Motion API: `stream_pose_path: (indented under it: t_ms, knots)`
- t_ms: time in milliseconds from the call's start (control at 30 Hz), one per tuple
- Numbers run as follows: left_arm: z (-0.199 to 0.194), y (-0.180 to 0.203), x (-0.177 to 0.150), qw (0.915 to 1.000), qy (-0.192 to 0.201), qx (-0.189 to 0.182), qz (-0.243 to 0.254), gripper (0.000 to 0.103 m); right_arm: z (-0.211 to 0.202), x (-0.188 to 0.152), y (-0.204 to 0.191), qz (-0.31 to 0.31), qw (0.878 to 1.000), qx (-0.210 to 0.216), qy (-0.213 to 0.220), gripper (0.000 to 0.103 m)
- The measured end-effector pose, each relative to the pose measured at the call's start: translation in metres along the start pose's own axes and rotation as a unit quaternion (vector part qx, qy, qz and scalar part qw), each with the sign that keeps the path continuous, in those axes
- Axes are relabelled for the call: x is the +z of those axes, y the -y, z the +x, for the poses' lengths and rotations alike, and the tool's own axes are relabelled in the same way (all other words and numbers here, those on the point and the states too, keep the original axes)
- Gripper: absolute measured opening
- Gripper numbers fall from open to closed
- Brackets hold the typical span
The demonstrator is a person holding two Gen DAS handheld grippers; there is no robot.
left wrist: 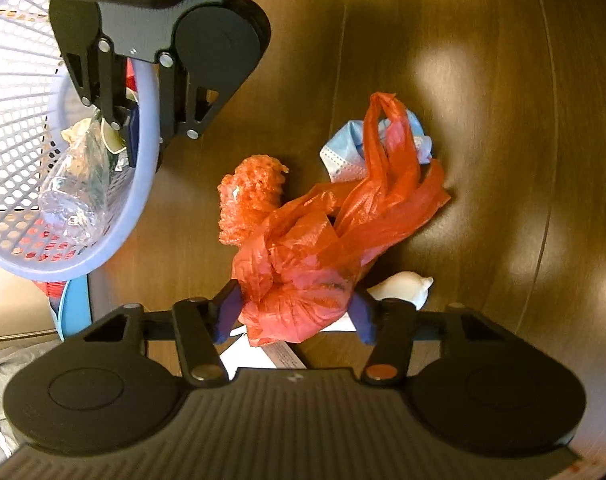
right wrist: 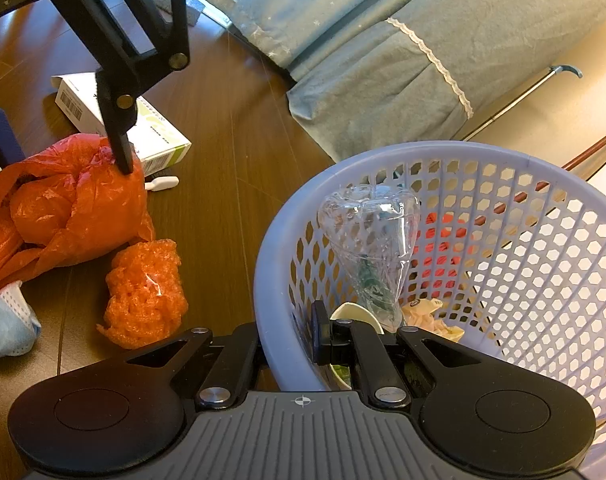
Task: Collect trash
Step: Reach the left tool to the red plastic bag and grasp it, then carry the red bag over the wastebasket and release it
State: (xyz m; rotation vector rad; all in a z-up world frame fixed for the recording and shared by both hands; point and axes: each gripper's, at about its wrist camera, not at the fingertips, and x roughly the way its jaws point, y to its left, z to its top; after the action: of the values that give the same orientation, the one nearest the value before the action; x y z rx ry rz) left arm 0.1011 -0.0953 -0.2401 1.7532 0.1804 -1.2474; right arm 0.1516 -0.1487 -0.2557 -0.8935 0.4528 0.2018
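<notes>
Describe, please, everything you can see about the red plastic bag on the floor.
The red plastic bag is thin, translucent and crumpled, its body bunched into a ball and its loop handles trailing away over a blue face mask. It lies on the dark wooden floor. The left gripper has its blue pads on either side of the bunched part, pressing it. An orange foam net touches it, and a white box lies partly behind it.

Left tool [left wrist: 295, 314] angled steeply down, jaws part-open; right tool [right wrist: 323, 338] clamped shut.
</notes>
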Motion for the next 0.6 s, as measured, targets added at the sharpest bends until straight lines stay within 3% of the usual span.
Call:
stream_pose_path:
  t_ms: [300,600]
  knots:
    - [-0.031,-0.002,-0.008,0.9997,0.016,0.015,-0.014,0.048,0.0,0.0,0.0,-0.001,1.0,0.0,0.0,0.004]
    - [-0.071,-0.036,-0.013,0.9968,0.019,0.071,-0.032,0.048,0.0,0.0,0.0,0.0,1.0,0.0,0.0,0.004]
